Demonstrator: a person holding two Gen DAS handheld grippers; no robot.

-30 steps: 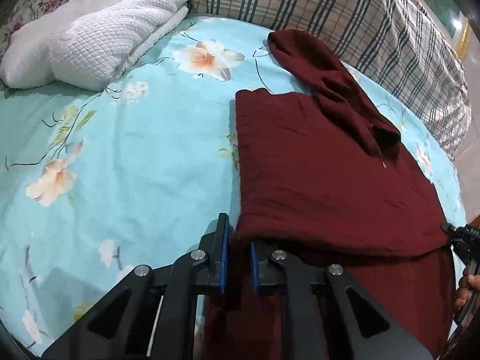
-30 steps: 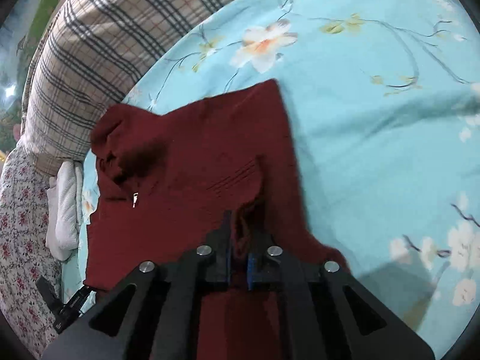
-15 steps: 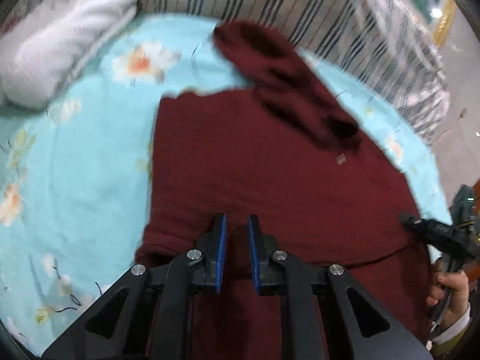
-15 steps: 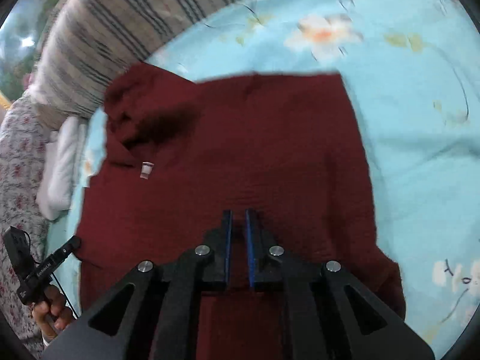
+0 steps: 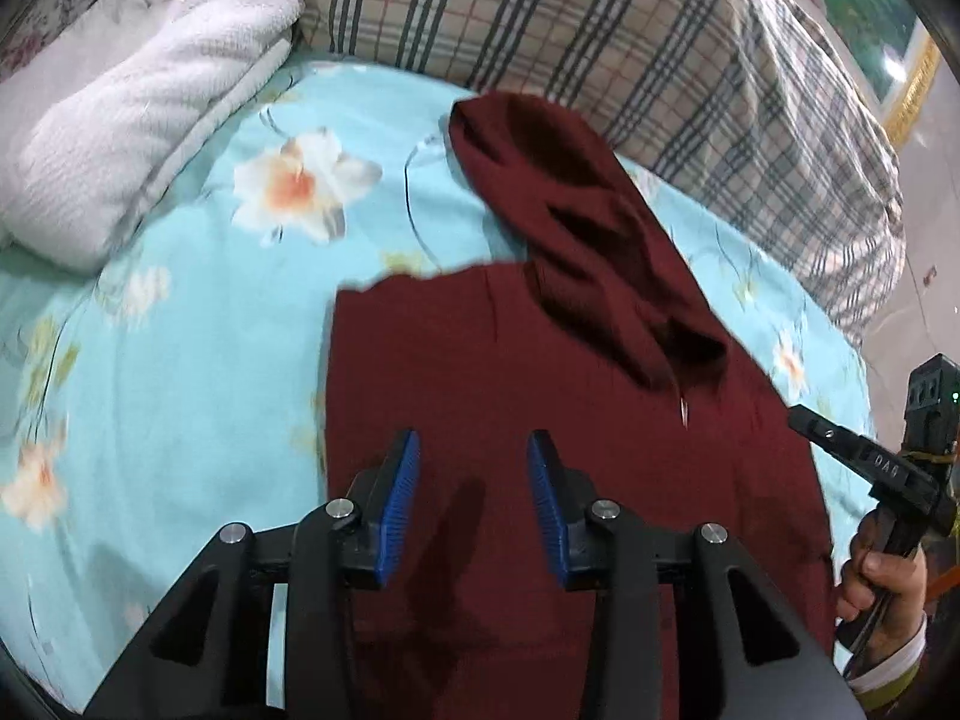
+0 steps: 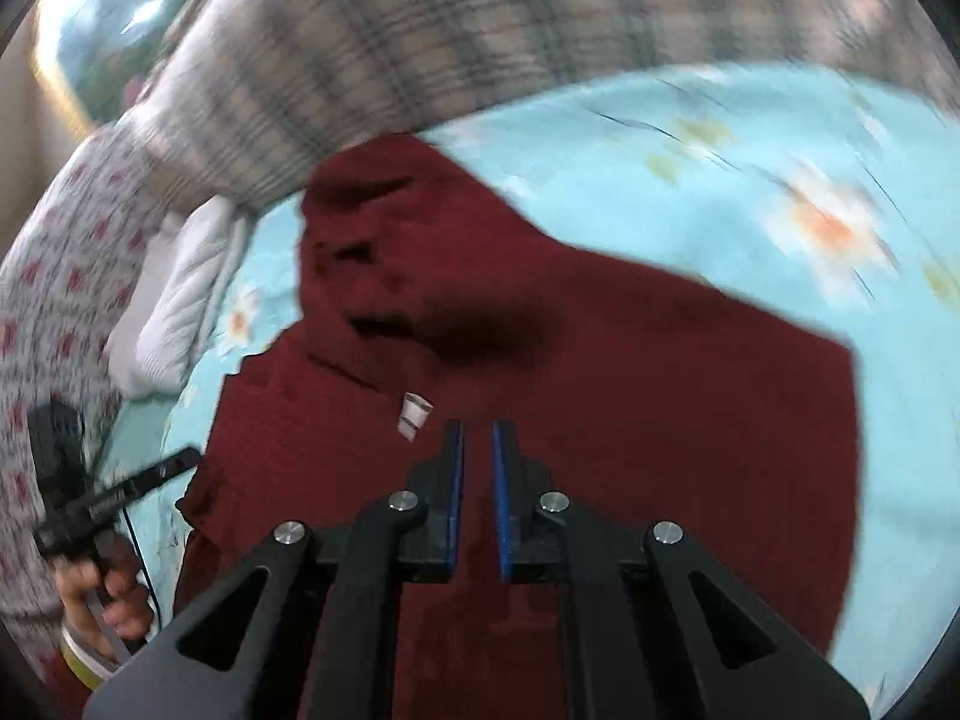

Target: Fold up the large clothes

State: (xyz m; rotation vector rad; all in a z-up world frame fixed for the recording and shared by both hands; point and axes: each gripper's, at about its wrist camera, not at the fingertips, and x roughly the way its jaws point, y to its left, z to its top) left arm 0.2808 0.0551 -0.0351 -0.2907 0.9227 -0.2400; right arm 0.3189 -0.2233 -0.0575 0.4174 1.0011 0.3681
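Observation:
A dark red hooded sweater (image 5: 540, 372) lies folded on the light blue flowered bed sheet (image 5: 180, 330), its hood (image 5: 558, 192) towards the pillows. It also shows in the right wrist view (image 6: 630, 360), with a white label (image 6: 414, 414) at the neck. My left gripper (image 5: 474, 468) is open and empty above the sweater's near part. My right gripper (image 6: 477, 456) hovers over the sweater, its blue pads a narrow gap apart with nothing between them. The right gripper also shows at the right edge of the left wrist view (image 5: 870, 468).
A folded white quilted blanket (image 5: 138, 120) lies at the back left. A plaid pillow (image 5: 660, 48) runs along the back. A flowered pillow (image 6: 54, 300) is at the left in the right wrist view. The bed's edge is at the right.
Both grippers have let go of the sweater's folded edge and lifted off. The left gripper has opened wide. The right gripper has swung left, its view blurred.

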